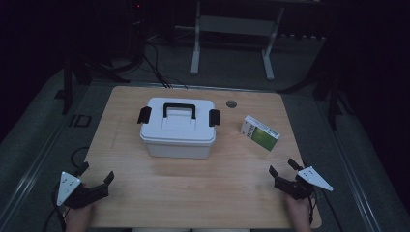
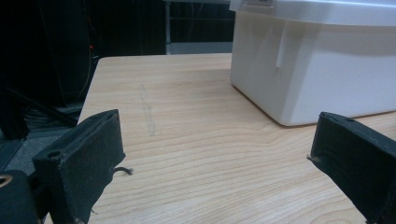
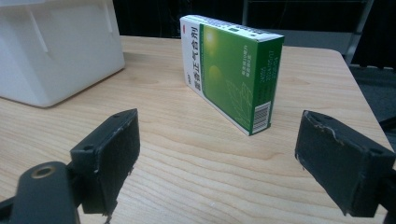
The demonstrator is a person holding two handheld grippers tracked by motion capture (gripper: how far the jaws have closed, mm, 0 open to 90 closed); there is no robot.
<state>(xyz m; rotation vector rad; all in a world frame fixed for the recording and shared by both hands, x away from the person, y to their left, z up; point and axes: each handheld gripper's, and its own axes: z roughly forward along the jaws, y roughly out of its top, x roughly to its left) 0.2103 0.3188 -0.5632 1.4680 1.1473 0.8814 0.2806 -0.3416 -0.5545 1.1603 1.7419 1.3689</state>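
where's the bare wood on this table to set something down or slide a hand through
The widest free patch is the front strip between the left gripper and right gripper, below the white lidded plastic storage box. The left side beside the box is bare too. It narrows between the box and the green-and-white cardboard carton, which stands on edge near the right rim of the light wooden table.
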